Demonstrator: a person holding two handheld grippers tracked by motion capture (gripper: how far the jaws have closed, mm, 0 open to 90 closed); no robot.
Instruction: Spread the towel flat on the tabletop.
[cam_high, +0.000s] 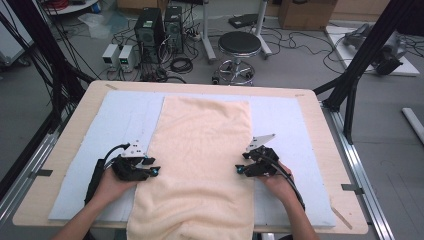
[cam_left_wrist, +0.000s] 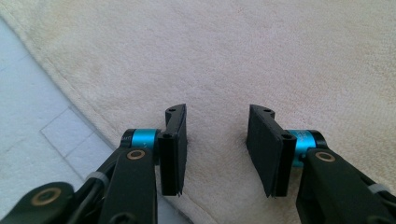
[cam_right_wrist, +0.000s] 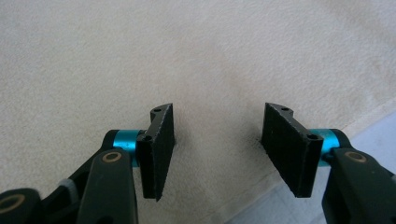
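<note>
A cream towel (cam_high: 200, 150) lies flat down the middle of the table, its near end hanging over the front edge. My left gripper (cam_high: 156, 171) rests at the towel's left edge, jaws apart, pointing inward. In the left gripper view the towel (cam_left_wrist: 233, 56) spreads under the open left gripper (cam_left_wrist: 215, 140), nothing between the pads. My right gripper (cam_high: 239, 170) sits at the towel's right edge, also open. The right gripper view has the towel (cam_right_wrist: 187, 56) below the open right gripper (cam_right_wrist: 217, 140), with its hem running past the right jaw.
A pale blue-white mat (cam_high: 290, 130) covers the wooden table (cam_high: 75, 125) beneath the towel. Behind the table stand a round stool (cam_high: 239, 45), computer towers (cam_high: 150, 27) and loose cables. Black frame posts (cam_high: 360, 60) rise at the right.
</note>
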